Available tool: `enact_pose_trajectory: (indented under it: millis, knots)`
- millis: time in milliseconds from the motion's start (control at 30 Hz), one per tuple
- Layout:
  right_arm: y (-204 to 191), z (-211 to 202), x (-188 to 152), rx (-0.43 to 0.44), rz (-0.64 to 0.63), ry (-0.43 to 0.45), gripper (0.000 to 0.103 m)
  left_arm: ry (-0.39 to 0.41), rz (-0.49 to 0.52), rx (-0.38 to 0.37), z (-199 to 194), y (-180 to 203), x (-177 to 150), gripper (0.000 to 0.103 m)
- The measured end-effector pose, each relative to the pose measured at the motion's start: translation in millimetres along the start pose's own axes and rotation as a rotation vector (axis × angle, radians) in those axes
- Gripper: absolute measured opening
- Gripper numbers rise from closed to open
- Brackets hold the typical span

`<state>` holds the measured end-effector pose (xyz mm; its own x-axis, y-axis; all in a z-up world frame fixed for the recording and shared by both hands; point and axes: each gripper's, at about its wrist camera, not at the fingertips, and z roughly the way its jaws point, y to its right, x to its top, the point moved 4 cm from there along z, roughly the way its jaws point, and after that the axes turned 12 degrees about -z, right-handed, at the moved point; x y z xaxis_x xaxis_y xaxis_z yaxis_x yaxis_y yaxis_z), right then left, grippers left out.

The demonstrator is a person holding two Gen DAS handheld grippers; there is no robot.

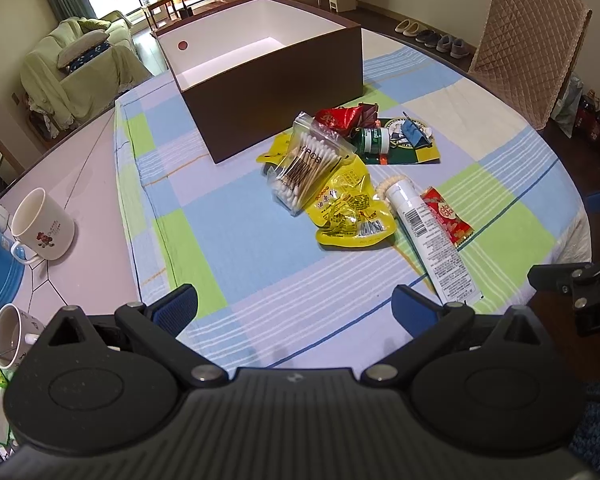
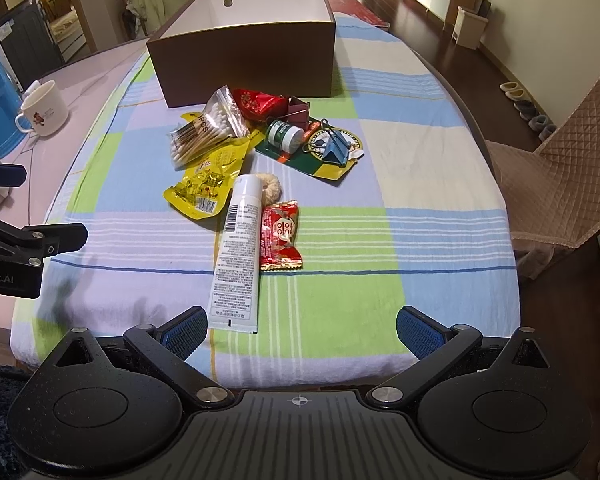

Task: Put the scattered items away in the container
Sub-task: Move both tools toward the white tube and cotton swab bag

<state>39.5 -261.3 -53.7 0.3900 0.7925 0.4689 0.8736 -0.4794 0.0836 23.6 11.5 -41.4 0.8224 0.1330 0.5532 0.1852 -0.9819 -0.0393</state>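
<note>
Both tools, left tool (image 1: 294, 308) and right tool (image 2: 302, 330), spread wide, empty, hovering short of white tube (image 2: 236, 248). Clutter lay outside brown box (image 2: 244, 64); pickup stage, tube nearest.

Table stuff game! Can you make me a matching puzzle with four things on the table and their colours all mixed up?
Things:
1. tube
2. snack packet
3. binder clip
4. big box

Colours:
A. blue
B. brown outside, white inside
C. white with small black print
D. red

Pairs: 1-C, 2-D, 3-A, 4-B
</note>
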Motion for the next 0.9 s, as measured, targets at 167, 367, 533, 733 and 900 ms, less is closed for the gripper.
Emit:
enact_pose_trajectory:
  millis: [167,367,533,733,900]
  knots:
    - [-2.0,0.0,1.5,-0.001,-0.004,0.001,0.103,-0.003,-0.001,-0.001,0.6,-1.5,-0.5,0.102]
    - [-4.6,1.8,4.3,-0.002,-0.009,-0.001,0.103,-0.003,-0.005,-0.001,1.4,-4.6,-0.4,0.102]
    - [-6.7,2.5,7.4,-0.009,-0.017,0.000,0.103,-0.004,-0.009,-0.003,2.6,-7.6,0.2,0.102]
    - [-8.3,5.3,10.7,-0.004,-0.026,-0.001,0.103,-0.010,-0.011,-0.003,4.6,-9.9,-0.6,0.102]
    - [-9.6,7.6,13.4,0.000,-0.034,-0.002,0.103,-0.014,-0.015,0.000,6.1,-11.9,-0.1,0.102]
